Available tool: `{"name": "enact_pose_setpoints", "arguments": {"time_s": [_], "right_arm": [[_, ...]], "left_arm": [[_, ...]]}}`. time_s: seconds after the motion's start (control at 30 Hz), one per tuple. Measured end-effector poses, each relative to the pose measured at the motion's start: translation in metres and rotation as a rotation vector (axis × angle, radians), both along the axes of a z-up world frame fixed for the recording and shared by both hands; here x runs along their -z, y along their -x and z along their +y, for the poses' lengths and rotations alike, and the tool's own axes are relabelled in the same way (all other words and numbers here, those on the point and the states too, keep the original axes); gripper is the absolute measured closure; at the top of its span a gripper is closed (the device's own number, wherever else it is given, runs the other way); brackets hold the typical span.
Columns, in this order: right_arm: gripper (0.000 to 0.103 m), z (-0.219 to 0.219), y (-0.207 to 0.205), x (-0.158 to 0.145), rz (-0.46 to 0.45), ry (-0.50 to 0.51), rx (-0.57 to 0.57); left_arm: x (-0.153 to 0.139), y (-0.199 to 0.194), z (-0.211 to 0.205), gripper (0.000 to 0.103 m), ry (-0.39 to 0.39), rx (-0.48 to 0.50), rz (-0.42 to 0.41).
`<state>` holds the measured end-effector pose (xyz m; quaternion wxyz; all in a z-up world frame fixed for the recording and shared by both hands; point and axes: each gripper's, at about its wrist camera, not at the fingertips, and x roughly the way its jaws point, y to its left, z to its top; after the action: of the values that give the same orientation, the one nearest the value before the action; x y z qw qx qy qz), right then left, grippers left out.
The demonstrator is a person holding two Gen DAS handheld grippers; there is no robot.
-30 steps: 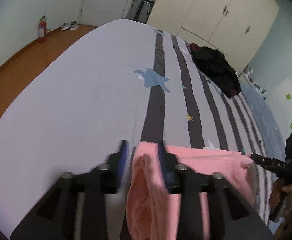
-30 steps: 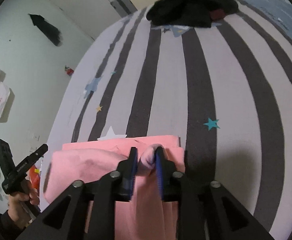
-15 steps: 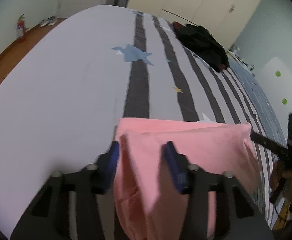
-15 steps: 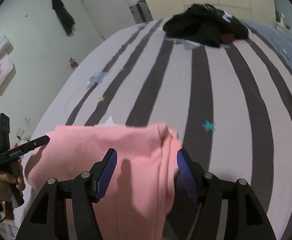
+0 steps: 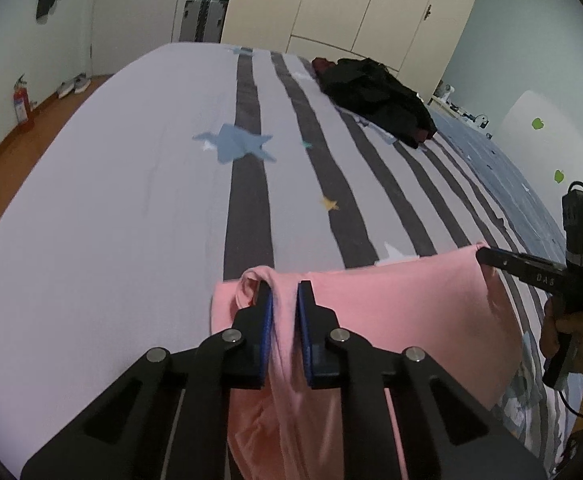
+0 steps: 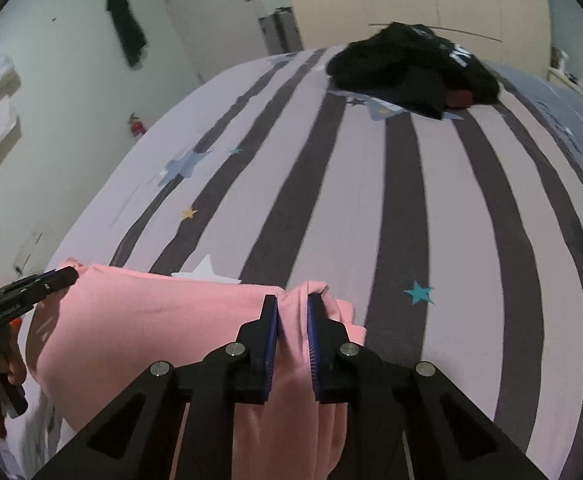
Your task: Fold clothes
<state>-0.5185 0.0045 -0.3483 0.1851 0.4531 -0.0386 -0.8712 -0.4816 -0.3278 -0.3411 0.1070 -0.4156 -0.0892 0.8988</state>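
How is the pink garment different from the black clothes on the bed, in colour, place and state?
The pink garment is light and plain; the black clothes are dark.
The pink garment is at the near edge, clamped by the left gripper and the right gripper; the black clothes lie far away, untouched.
The pink garment is stretched between the grippers; the black clothes lie in a crumpled heap.
Both are on the striped bed.

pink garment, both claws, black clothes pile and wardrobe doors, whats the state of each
pink garment: held up by two corners, hanging
left claw: shut on pink garment
right claw: shut on pink garment
black clothes pile: unfolded, heaped on bed
wardrobe doors: closed
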Motion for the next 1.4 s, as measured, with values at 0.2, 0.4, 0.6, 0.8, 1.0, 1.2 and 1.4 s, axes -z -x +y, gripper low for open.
{"name": "enact_pose_setpoints", "arguments": {"time_s": [0.2, 0.4, 0.6, 0.8, 1.0, 1.2, 1.4], "right_arm": [[0.090, 0.004, 0.016, 0.006, -0.063, -0.033, 0.047], [0.078, 0.016, 0.030, 0.013, -0.096, -0.012, 0.070], [0.071, 0.061, 0.024, 0.017, -0.105, -0.078, 0.200], [0.071, 0.058, 0.005, -0.006, -0.022, -0.074, 0.181], [0.071, -0.021, -0.013, -0.024, 0.084, -0.041, -0.008], [0.072, -0.074, -0.003, 0.010, 0.064, -0.124, -0.078], [0.076, -0.052, 0.011, 0.030, 0.037, -0.121, -0.024]], "left_arm": [[0.024, 0.015, 0.009, 0.093, 0.097, -0.001, -0.043], [0.026, 0.015, 0.008, 0.091, 0.111, -0.030, -0.056], [0.014, 0.011, -0.006, 0.073, 0.108, -0.125, -0.032], [-0.016, -0.009, -0.010, 0.073, 0.118, -0.174, 0.036], [-0.020, -0.031, 0.047, 0.082, 0.139, -0.046, 0.048], [0.025, 0.000, 0.053, 0.101, 0.200, -0.113, -0.071], [0.026, -0.004, 0.037, 0.101, 0.214, -0.155, -0.045]]}}
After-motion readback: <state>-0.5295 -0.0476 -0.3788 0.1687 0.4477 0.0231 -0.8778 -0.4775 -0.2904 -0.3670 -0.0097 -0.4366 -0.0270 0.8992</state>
